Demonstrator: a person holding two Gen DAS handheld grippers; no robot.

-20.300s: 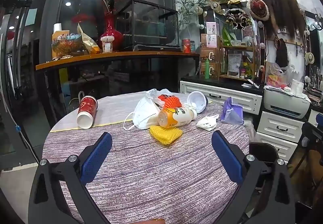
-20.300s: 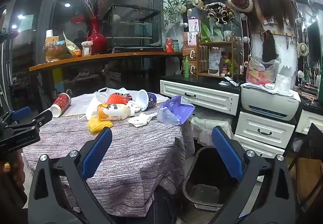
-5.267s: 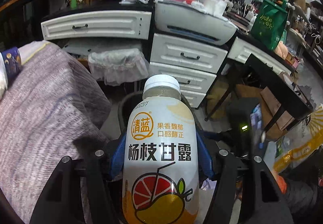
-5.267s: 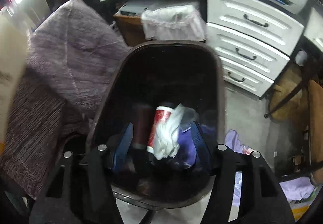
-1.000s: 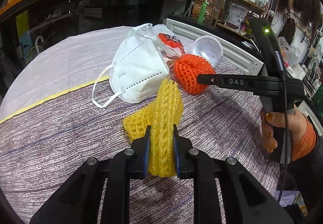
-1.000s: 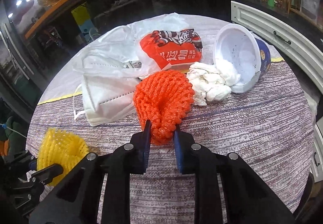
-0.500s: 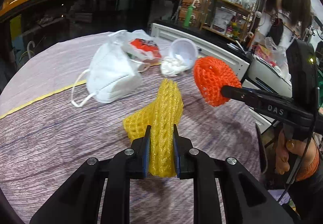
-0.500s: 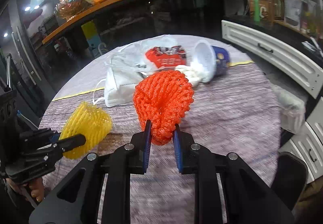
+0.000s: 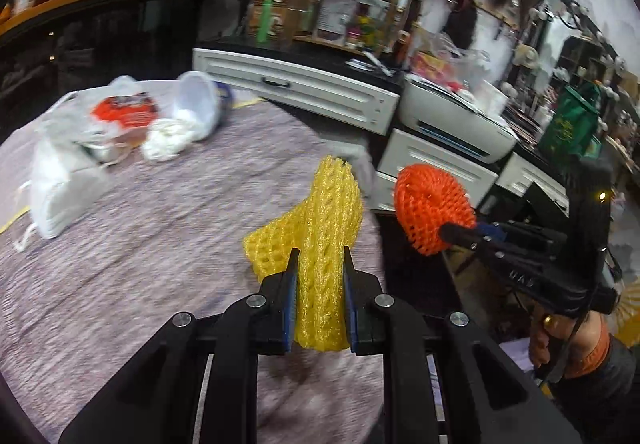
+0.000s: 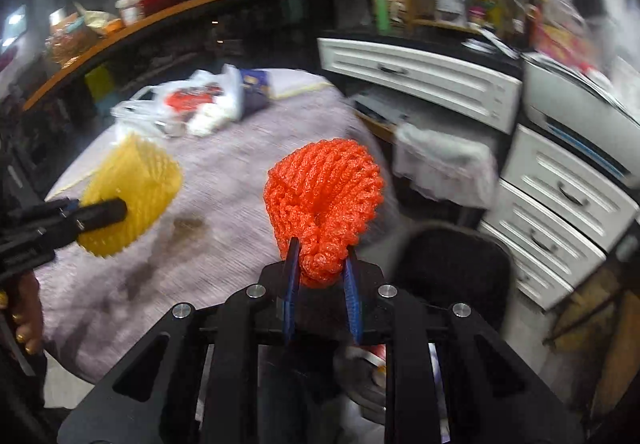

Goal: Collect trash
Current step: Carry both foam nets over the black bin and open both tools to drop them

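Note:
My left gripper [image 9: 319,276] is shut on a yellow foam net [image 9: 324,228] and holds it above the table's right part. My right gripper [image 10: 319,268] is shut on an orange foam net [image 10: 324,195], held in the air past the table's edge. The orange net also shows in the left wrist view [image 9: 432,211], and the yellow net in the right wrist view [image 10: 132,191]. On the purple tablecloth [image 9: 160,244] lie a white face mask [image 9: 56,183], a plastic bag with a red wrapper [image 9: 124,111], crumpled tissue [image 9: 168,139] and a tipped white cup [image 9: 200,99].
A dark trash bin [image 10: 452,268] stands on the floor right of the table, partly hidden by my right gripper. White drawers [image 10: 560,203] and a printer [image 9: 452,119] line the right side. A wooden shelf [image 10: 180,7] runs behind the table.
Both grippers have swung right with their nets, away from the trash pile and toward the table's right edge and the drawers. The orange net is now past the table edge.

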